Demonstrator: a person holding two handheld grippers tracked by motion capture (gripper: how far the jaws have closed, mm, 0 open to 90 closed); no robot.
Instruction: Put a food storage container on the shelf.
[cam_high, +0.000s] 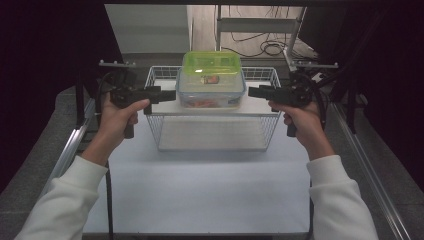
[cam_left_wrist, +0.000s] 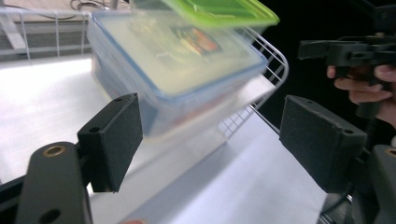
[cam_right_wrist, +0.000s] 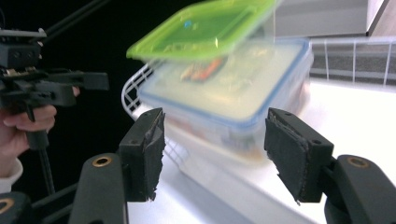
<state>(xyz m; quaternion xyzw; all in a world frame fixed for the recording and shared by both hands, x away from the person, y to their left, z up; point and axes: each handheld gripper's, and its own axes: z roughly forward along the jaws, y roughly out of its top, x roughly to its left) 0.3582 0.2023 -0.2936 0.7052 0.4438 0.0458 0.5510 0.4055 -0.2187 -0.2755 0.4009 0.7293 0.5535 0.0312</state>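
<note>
A clear food box with a blue-rimmed lid (cam_high: 211, 90) sits on the top shelf of a white wire rack (cam_high: 155, 75). A box with a green lid (cam_high: 211, 62) rests on or just behind it. My left gripper (cam_high: 167, 95) is level at the box's left side and stands open, with bare pads in the left gripper view (cam_left_wrist: 212, 126). My right gripper (cam_high: 256, 91) faces the box's right side, also open (cam_right_wrist: 215, 126). Both gripper views look at the clear box (cam_left_wrist: 177, 70) (cam_right_wrist: 233, 98) from a short way off, and neither gripper touches it.
The rack stands at the back of a white table (cam_high: 200, 190), with a lower shelf (cam_high: 210, 135) under the box. Metal rails run along both table sides. Dark curtains hang left and right, and cables lie on the floor behind.
</note>
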